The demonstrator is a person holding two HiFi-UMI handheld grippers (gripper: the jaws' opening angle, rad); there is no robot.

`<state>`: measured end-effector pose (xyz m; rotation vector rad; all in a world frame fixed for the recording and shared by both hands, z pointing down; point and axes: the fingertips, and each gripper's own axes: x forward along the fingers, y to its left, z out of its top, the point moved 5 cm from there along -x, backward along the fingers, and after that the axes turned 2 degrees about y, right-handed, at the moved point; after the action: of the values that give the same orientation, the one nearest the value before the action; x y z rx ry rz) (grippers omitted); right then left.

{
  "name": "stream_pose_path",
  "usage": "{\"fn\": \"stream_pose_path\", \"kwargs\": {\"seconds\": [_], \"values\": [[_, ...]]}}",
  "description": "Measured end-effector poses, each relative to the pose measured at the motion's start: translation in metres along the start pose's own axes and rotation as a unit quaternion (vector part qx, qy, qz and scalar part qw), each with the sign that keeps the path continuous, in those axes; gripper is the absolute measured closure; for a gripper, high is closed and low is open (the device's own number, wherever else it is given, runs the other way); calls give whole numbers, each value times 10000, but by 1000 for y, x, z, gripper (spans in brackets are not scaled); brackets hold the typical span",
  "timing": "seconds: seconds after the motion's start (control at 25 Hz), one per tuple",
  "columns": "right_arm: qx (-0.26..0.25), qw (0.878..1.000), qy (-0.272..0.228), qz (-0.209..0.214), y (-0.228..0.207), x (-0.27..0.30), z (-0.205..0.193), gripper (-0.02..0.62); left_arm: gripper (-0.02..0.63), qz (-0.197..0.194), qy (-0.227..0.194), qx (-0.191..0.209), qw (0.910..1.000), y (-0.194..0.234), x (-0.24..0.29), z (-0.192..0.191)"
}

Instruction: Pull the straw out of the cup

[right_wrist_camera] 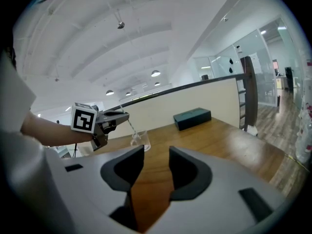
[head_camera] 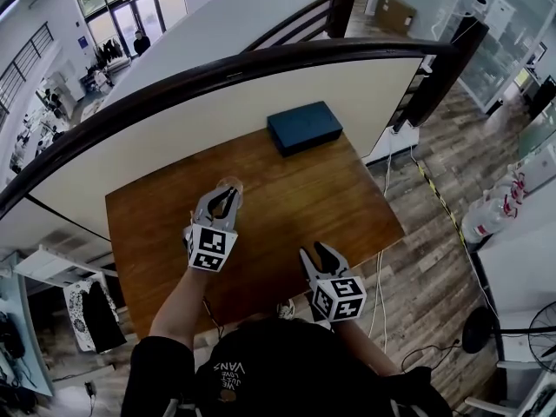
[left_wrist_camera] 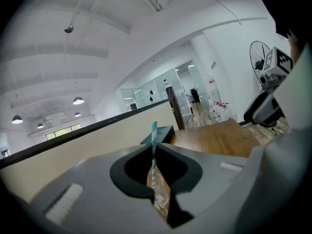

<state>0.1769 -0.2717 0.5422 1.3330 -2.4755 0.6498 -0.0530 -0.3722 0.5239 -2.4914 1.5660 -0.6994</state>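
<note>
While the left gripper [left_wrist_camera: 155, 147] has its jaws pressed together on a teal-and-white striped straw [left_wrist_camera: 154, 130], the right gripper [right_wrist_camera: 156, 152] hangs with its jaws apart and only bare wood showing through the gap. In the left gripper view the straw stands nearly upright, pinched between the dark jaw tips. Its top pokes up above them, and its lower length runs down toward a clear plastic cup [left_wrist_camera: 162, 202] seen through the opening below. From the right gripper view the straw [right_wrist_camera: 130, 126] slants from the left gripper's tips [right_wrist_camera: 126, 116] down into the cup [right_wrist_camera: 140, 140], so its lower end appears to be inside the rim; the very tip is too small to make out. The cup stands upright on the wooden table [head_camera: 287, 198], toward the far left part of it. In the head view it is just beyond the left gripper's jaws. A dark blue-green box [head_camera: 304, 127] lies flat at the table's far edge, well apart from the cup. The right gripper sits near the table's front edge, close to the person's body and well apart from the cup and straw. Behind the table runs a cream partition [head_camera: 261, 111] topped by a dark handrail.
</note>
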Motion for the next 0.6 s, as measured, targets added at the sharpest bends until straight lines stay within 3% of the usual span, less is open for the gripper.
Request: {"fn": "stream_pose_path", "kwargs": {"seconds": [0.24, 0.6], "values": [[78, 9999, -46, -72, 23, -4, -5, 445, 575, -84, -292, -76, 9995, 6, -37, 16], [176, 9995, -107, -233, 56, -12, -17, 445, 577, -70, -605, -398, 9974, 20, -85, 10]]}}
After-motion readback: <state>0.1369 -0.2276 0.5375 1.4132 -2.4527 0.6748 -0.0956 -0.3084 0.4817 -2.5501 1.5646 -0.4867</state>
